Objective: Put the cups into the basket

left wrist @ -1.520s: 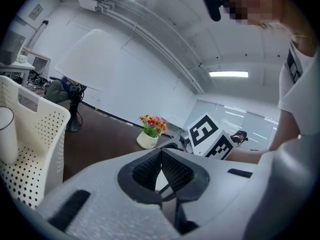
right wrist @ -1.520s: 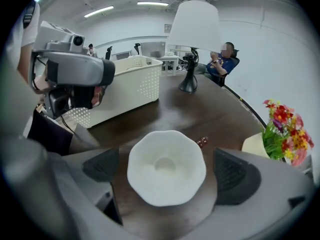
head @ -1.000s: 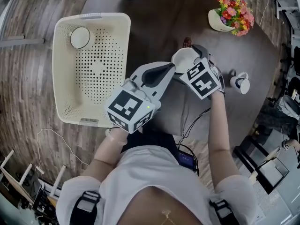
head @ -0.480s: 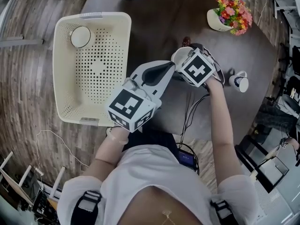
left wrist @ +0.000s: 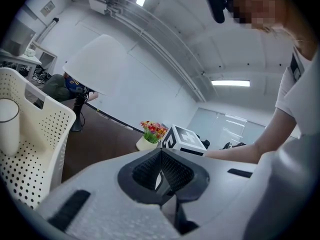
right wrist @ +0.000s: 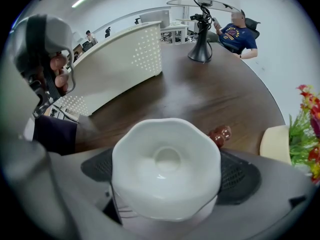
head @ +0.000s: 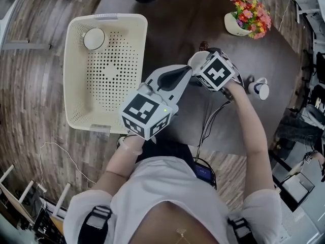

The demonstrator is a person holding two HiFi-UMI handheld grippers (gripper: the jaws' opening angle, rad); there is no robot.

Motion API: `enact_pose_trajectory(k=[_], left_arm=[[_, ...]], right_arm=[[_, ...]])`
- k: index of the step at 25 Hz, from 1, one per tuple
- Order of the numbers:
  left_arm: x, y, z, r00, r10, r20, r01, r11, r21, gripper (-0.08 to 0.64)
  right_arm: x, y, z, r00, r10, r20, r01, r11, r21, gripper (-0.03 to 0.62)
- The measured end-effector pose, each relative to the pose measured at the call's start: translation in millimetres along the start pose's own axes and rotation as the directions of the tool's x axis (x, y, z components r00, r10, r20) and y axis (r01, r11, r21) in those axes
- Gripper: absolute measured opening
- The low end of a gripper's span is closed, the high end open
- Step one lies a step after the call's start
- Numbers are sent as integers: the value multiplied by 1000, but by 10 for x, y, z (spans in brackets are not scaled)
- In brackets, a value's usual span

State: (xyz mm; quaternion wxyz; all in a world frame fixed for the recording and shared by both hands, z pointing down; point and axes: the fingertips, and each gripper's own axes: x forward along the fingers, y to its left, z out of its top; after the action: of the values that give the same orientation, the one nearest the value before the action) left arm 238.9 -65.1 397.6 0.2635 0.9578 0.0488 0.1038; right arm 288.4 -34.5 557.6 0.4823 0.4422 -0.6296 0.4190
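Cups are what I have to move, and one white cup [right wrist: 165,166] with a wavy rim is in my right tongs [right wrist: 169,181] now. The two jaws press on its sides, left and right, so it is held tight. It is up off the desk [head: 172,24], and its open mouth faces up toward me.

My left tongs [left wrist: 161,170] are squeezed together with nothing in them. They sit just beside the held cup, on its left.

That is the part I think matters most. The basket [head: 143,44] is off to the left of the cup, and my left tongs are right between the two. I think my right hand has to carry the cup leftward, over or past the left tongs, and then lower it inside the wall of the basket. The near side of the basket floor is bare, so there looks to be lots of room to set it down.

Farther away, another cup [head: 94,38] stands in the far left corner of the basket. On the other side, well to the right of my right hand, one more small cup [head: 260,88] waits on the desk. Past it, at the far edge, is a pot of flowers [head: 249,14].
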Motion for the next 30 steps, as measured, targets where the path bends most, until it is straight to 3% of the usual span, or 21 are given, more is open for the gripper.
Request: enact_pose_trajectory(k=[19, 26, 30], left_arm=[[-57, -251, -29, 1000, -28, -6, 29, 999, 34, 11], [-143, -392, -43, 1000, -30, -2, 30, 997, 70, 11], [-183, -516, -56, 999, -38, 7, 38, 997, 71, 11]], right_arm=[[-332, 207, -187, 999, 36, 4, -36, 998, 41, 563], [-633, 349, -329, 999, 21, 48, -22, 1000, 20, 563], [-873, 415, -439, 996, -26, 80, 26, 1000, -3, 563]])
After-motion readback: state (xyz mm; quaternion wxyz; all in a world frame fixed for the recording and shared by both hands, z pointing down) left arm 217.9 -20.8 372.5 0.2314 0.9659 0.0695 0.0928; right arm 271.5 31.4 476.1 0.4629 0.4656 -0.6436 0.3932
